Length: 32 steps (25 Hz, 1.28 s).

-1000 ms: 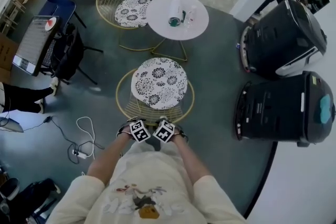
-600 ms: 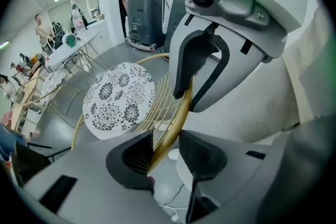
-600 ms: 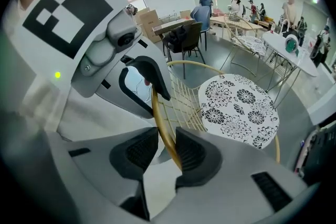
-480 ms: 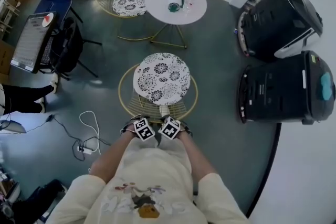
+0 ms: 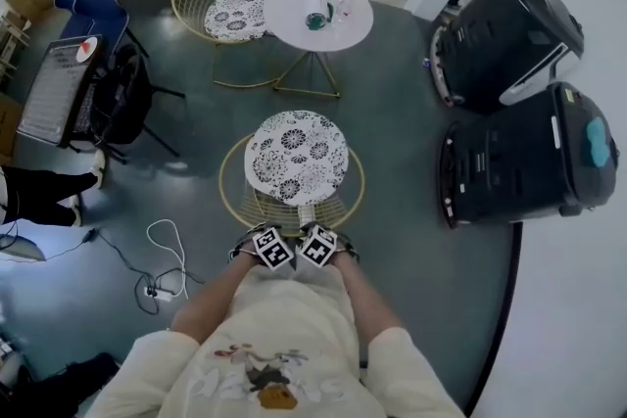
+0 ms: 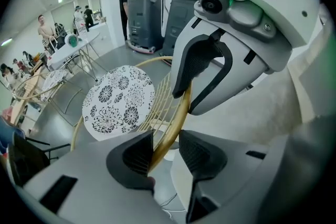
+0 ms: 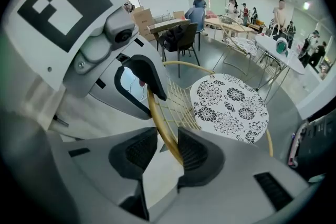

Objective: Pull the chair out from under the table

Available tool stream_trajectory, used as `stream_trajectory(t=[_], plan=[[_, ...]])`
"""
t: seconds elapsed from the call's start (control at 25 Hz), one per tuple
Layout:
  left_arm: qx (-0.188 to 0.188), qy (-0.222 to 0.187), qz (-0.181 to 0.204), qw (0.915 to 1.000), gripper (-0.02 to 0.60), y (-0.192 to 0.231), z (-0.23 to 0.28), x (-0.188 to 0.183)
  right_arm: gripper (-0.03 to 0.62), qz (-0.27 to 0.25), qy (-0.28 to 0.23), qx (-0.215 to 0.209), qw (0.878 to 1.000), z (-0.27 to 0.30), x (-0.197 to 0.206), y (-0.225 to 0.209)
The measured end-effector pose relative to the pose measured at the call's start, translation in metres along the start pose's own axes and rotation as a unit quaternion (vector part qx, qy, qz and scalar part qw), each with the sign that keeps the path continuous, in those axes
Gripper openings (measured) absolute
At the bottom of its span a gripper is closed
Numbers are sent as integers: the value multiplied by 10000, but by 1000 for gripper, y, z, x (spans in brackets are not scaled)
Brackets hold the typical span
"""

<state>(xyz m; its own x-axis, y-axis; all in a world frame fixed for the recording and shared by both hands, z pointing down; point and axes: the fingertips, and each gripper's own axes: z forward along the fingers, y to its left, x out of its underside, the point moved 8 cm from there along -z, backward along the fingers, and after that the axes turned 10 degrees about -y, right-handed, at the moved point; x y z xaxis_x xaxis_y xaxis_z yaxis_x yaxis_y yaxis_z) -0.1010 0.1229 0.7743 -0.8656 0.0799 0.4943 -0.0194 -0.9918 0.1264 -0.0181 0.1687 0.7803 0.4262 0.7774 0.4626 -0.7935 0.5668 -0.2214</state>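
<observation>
Two big black machines [image 5: 519, 162] crowd the right of the floor, so I judge the only free way for the chair [image 5: 297, 157] is straight back toward me. It stands well apart from the round white table [image 5: 318, 13], with no part under the top, so the pull looks about done. A second chair [image 5: 230, 10] sits just beside the table.

My chair is a gold wire basket with a round cushion [image 6: 118, 102], white with black flowers, and a thin gold rim [image 6: 176, 118] over the slatted back. I have both grippers side by side at the top of that back, pointing steeply down. It is the part nearest me, and a tug there should drag the whole frame.

The left gripper [image 6: 167, 149] is unclenched: the rim runs between its jaws and lies against one pad, the other clear. The right gripper [image 7: 165, 150] straddles the same rim, which leans on one pad, and its jaws are opening, so I judge I'm letting go
</observation>
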Motion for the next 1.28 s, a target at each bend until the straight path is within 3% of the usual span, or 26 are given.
stream_trajectory(t=[0.36,0.44,0.6,0.76,0.84,1.0,1.12,1.28], plan=[[-58,-180,-166,9997,143,-6,-14,0,115,36,87,146,9998,-4,3,6],[-195,-530,-156,9983,143,-5,-23,-5,115,163,-229,182,9994,-10,0,4],[-243,-1143,-787,9900,141,4,-49,-10,114,1001,-1320,84,9861,-38,-23,-5],[-196,-1648,-1276,9778,141,12,-76,-18,112,1833,-2079,481,9596,-71,-42,-28],[-334,-1884,-1509,9698,141,18,-95,-21,98,1996,-2401,546,9484,-82,-52,-26],[-647,-2354,-2063,9475,132,28,-131,-33,52,1190,-2802,682,9501,-109,-79,-9],[-962,-2509,-2325,9347,29,30,-159,-42,32,952,-3344,716,9349,-141,-106,2],[-1157,-2973,-2667,9094,9,24,-200,-49,18,636,-3828,809,9181,-177,-137,20]])
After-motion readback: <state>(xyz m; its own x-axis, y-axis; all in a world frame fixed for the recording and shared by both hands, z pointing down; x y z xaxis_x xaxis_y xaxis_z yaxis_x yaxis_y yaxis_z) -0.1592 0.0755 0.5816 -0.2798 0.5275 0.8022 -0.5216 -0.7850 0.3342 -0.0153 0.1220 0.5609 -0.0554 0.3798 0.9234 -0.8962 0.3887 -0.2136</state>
